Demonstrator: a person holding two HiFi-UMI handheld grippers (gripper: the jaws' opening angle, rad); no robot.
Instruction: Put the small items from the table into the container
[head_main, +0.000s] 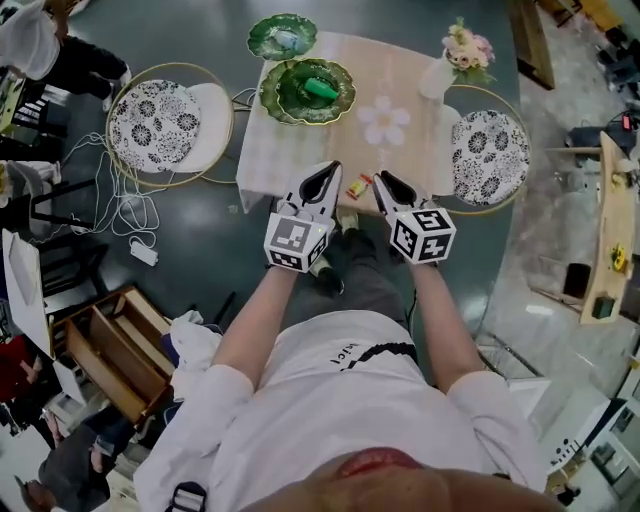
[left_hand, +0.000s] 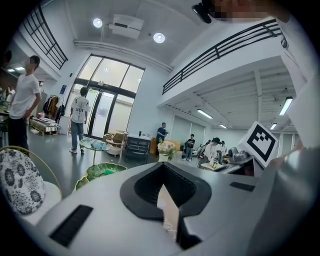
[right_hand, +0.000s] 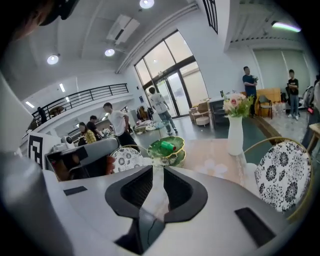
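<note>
- Left gripper (head_main: 331, 167): jaws pressed together at the tips, nothing between them, poised at the near edge of the pale wooden counter (head_main: 412, 82).
- Large green leaf-shaped dish (head_main: 288, 104): on the counter, beyond the left jaws and well apart from them, with a small green cylinder (head_main: 320, 88) lying in it.
- Small red-and-yellow packet-like item (head_main: 358, 186): on the counter's near edge, between the two pairs of jaws, just beside the right ones.
- Right gripper (head_main: 381, 179): jaws spread by a narrow slit, nothing in the gap.
- White vase of pale flowers (head_main: 440, 75): beyond the right jaws, off to their right.
</note>
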